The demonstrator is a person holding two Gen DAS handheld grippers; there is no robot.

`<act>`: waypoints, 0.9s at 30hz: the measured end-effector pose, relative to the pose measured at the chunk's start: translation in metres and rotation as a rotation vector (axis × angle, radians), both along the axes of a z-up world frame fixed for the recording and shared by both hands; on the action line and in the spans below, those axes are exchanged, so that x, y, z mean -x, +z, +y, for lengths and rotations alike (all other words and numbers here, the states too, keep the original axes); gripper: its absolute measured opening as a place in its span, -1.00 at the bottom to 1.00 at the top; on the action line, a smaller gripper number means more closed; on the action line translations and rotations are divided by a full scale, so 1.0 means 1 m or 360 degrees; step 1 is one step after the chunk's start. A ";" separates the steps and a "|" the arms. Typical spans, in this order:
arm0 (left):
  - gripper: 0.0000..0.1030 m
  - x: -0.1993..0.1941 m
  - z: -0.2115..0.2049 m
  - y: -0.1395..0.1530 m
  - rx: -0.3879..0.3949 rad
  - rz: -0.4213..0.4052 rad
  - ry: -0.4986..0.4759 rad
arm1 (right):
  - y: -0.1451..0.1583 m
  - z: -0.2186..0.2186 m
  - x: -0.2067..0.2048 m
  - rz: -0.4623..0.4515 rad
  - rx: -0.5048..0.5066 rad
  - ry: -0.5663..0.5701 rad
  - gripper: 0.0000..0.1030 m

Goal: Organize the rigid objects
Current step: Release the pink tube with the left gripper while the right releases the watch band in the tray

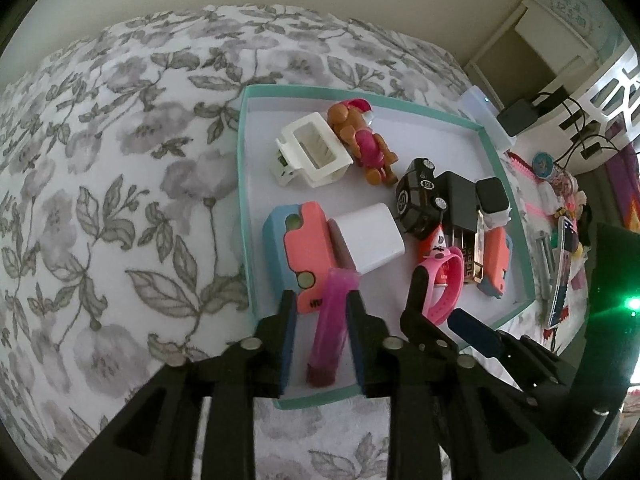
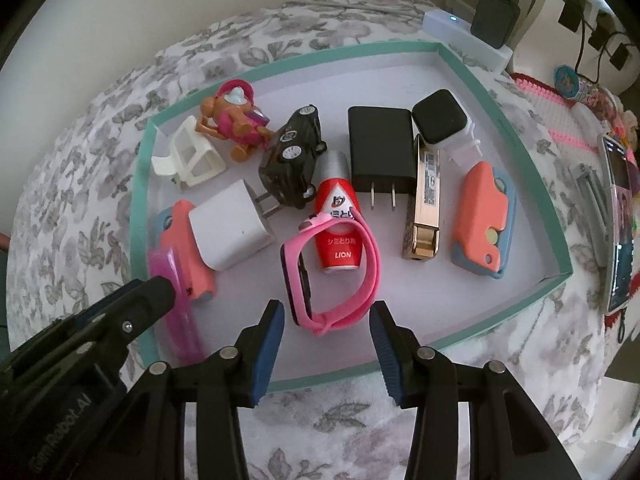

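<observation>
A shallow teal-rimmed tray [image 1: 242,184] [image 2: 137,216] on a floral cloth holds several small items. My left gripper [image 1: 322,302] has its fingers on either side of a translucent purple bar [image 1: 330,320] [image 2: 176,308] lying at the tray's near edge; the bar fills the gap. My right gripper [image 2: 326,316] is open and empty, just before a pink wristband watch [image 2: 328,276] [image 1: 444,284]. Nearby lie a white charger [image 2: 232,232] [image 1: 372,236], a red LION tube [image 2: 338,220] and a coral and blue case [image 1: 304,248].
Also in the tray: a black toy car [image 2: 292,160], a black charger [image 2: 380,152], a gold lighter [image 2: 424,200], a smartwatch [image 2: 440,120], a second coral case [image 2: 480,216], a white clip [image 2: 192,156], a toy figure [image 2: 236,120]. Clutter and cables lie to the right.
</observation>
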State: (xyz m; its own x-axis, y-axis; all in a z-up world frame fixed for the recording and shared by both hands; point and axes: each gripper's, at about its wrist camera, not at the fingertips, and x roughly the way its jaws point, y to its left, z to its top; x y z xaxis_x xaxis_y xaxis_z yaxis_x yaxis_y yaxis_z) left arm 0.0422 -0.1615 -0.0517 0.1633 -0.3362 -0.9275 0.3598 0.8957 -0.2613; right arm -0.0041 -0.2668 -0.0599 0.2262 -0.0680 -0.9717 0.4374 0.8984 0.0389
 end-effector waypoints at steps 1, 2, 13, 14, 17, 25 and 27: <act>-0.45 0.000 0.002 0.001 0.0009 0.0002 0.0011 | -0.001 0.001 0.000 0.0008 0.0011 0.0005 -0.06; -0.45 0.000 0.004 0.002 0.0014 0.0000 0.0023 | -0.002 0.002 -0.001 0.0012 0.0019 0.0009 -0.06; 0.51 -0.008 0.047 0.012 -0.0261 -0.0275 0.0262 | 0.001 0.012 -0.006 -0.0018 0.0138 0.0056 0.29; 0.58 -0.009 0.052 0.010 -0.0280 -0.0283 0.0277 | 0.001 0.013 -0.006 -0.0029 0.0142 0.0059 0.33; 0.68 -0.013 0.061 0.005 -0.0333 -0.0300 0.0306 | 0.003 0.013 -0.006 -0.0054 0.0136 0.0062 0.42; 0.87 -0.008 0.066 0.004 -0.0317 -0.0370 0.0290 | 0.007 0.018 -0.008 -0.0115 0.0137 0.0102 0.79; 0.87 -0.007 0.069 0.004 -0.0295 -0.0353 0.0289 | 0.007 0.019 -0.008 -0.0123 0.0147 0.0113 0.96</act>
